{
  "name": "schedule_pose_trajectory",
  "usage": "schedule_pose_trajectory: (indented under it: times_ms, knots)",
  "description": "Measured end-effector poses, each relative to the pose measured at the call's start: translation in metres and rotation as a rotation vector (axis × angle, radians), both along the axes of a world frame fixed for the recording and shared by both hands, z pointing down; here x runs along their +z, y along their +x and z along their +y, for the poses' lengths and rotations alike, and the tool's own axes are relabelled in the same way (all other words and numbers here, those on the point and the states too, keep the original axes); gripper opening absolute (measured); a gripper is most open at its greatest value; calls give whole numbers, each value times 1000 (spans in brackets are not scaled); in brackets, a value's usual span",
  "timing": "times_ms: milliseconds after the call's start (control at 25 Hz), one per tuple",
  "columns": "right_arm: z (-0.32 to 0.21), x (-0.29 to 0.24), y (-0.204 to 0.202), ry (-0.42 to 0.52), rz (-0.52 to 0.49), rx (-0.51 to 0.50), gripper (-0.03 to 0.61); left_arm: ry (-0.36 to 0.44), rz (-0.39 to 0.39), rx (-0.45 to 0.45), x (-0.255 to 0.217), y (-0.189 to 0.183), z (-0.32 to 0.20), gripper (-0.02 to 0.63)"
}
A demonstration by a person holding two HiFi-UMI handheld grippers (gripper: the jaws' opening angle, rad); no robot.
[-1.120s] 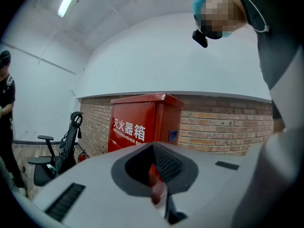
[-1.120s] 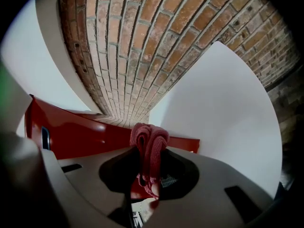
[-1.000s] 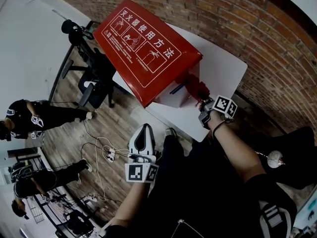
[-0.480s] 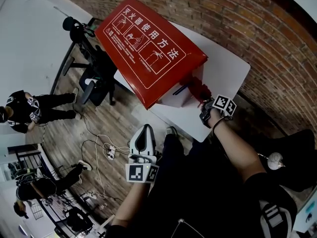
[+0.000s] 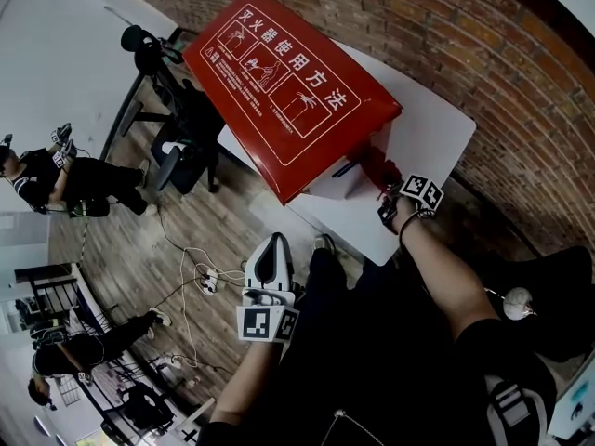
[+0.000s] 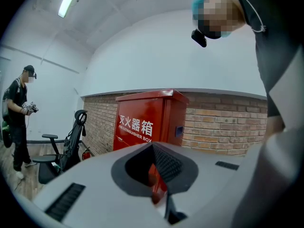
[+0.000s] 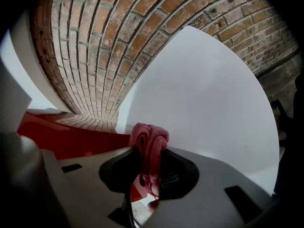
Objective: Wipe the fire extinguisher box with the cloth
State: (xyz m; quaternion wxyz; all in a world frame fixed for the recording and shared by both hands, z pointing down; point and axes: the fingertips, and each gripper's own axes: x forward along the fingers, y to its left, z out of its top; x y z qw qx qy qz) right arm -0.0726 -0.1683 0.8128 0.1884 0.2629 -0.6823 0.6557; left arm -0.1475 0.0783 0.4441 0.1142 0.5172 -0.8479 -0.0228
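The red fire extinguisher box (image 5: 288,72) stands against the brick wall, its top bearing white printed pictures; the left gripper view shows its front (image 6: 142,122) and the right gripper view its side (image 7: 71,137). My right gripper (image 5: 384,193) is shut on a bunched red cloth (image 5: 376,168), which it holds against the box's lower side beside the white table (image 5: 428,137). The cloth (image 7: 149,141) sticks up between the jaws of that gripper (image 7: 149,167). My left gripper (image 5: 270,249) hangs low over my lap, shut and holding nothing, pointing toward the box (image 6: 153,170).
A black office chair (image 5: 177,128) stands left of the box. Cables and a power strip (image 5: 204,282) lie on the wooden floor. People stand at the far left (image 5: 56,175). The brick wall (image 5: 483,45) runs behind the box and table.
The right gripper with the cloth has shifted slightly up and right along the box's side. The left gripper has stayed put. A person at the left has moved.
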Motion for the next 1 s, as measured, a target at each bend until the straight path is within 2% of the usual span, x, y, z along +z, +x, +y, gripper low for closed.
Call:
schedule_pose_trajectory:
  times_ms: [160,320,400,600,800,1000]
  knots:
    - [-1,17,2,-1,48,4,103,13,-15,10,-1,-2,3,30]
    - [-1,32,2,-5,85,11,103,-17,-3,-17,5,-7,11,31]
    - [-1,38,2,-6,95,16,104,-3,6,-16,4,-7,12,31]
    - [0,40,1,0,83,28,104,-17,1,-14,8,-12,21,31]
    - [10,39,-1,-15,74,25,104,41,14,3,-1,-14,19,31]
    - [37,40,-6,-39,62,-3,104,-5,4,15,7,-18,27,30]
